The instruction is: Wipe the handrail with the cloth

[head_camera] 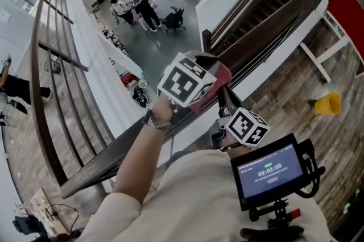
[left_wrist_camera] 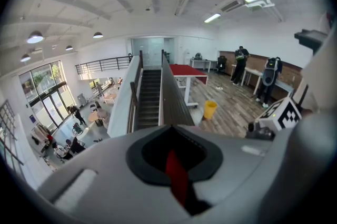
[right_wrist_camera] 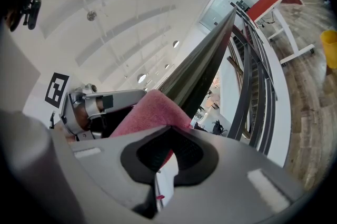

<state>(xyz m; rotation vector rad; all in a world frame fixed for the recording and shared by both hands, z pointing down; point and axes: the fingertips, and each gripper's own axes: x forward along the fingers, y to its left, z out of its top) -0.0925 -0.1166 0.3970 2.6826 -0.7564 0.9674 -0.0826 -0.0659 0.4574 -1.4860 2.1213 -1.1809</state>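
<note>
Pink cloth (head_camera: 218, 79) sits bunched on top of the dark handrail (head_camera: 105, 160), about midway along the stretch that runs from lower left to upper right in the head view. My left gripper (left_wrist_camera: 175, 153) is on it from above. Its jaws are drawn narrow, and in the left gripper view a red strip of the cloth is pinched between them. From the head view the marker cube on that gripper covers most of the cloth, leaving pink showing only at its right and lower edges.

My right gripper (right_wrist_camera: 160, 168) comes in from the near side, just beside the left one and lower in the head view, its dark jaws reaching up to the edge of the cloth. In the right gripper view the jaws are likewise nearly together, with the cloth dipping into the gap between them and a small pink scrap showing lower down. The rest of the cloth rises as a soft fold against the handrail, which climbs away to the upper right.

Past the left gripper the staircase (left_wrist_camera: 148, 99) drops beside the handrail. A yellow bin (head_camera: 329, 103) stands on the wooden floor to my right, well apart from the rail. A small monitor (head_camera: 267, 170) glows at my chest. Several people (head_camera: 142, 11) are on the floor below.
</note>
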